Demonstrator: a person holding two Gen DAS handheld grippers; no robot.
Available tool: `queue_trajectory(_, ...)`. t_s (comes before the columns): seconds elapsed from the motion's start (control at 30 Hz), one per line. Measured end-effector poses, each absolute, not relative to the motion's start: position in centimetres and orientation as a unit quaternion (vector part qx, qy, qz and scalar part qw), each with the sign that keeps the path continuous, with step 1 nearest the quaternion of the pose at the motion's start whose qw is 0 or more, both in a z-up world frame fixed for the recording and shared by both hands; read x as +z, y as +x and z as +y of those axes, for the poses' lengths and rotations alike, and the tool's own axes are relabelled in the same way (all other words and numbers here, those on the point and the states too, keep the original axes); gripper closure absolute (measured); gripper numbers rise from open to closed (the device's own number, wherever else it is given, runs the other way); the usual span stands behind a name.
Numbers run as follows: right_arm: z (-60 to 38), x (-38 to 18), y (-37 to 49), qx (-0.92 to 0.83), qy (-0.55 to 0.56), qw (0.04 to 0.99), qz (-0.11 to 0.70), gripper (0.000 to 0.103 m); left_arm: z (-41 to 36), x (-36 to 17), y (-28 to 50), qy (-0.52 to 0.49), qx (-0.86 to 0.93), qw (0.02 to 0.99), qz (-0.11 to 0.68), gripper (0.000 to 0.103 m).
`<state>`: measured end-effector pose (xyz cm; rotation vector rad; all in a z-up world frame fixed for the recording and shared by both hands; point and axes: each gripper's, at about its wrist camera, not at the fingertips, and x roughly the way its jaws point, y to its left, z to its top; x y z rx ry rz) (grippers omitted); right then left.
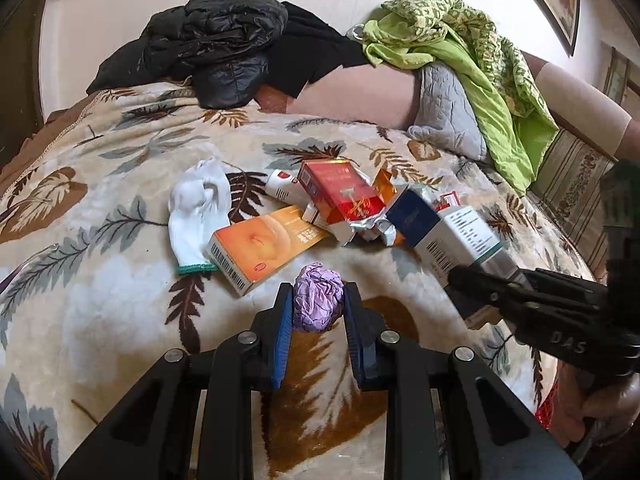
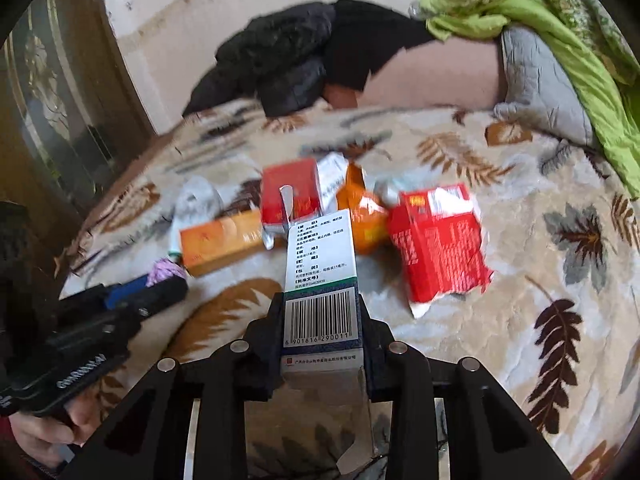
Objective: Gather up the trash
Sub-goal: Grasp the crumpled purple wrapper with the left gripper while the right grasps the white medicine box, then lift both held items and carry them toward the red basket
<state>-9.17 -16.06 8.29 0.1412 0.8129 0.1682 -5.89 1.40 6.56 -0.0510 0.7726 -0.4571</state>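
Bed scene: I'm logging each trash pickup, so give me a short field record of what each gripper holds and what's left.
surface: leaf-print blanket
left gripper: shut on purple wad
right gripper: shut on white box, barcode face up
still lying: orange box, red box, torn red packet, white glove
far end: black jacket, green cloth

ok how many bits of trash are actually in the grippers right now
2. A crumpled purple wad is pinched in the left gripper, and a white barcoded box is clamped in the right gripper. The rest lies loose on the blanket.
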Motion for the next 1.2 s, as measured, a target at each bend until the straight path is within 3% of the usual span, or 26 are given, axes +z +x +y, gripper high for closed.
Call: queue_trajectory(1.2,-16.4,9.4,-9.4,0.086,0.077,0.922,0.369,0.070,-1.6,6.8,-7.2,0.047,-0.181,0.923,0.336,0.079)
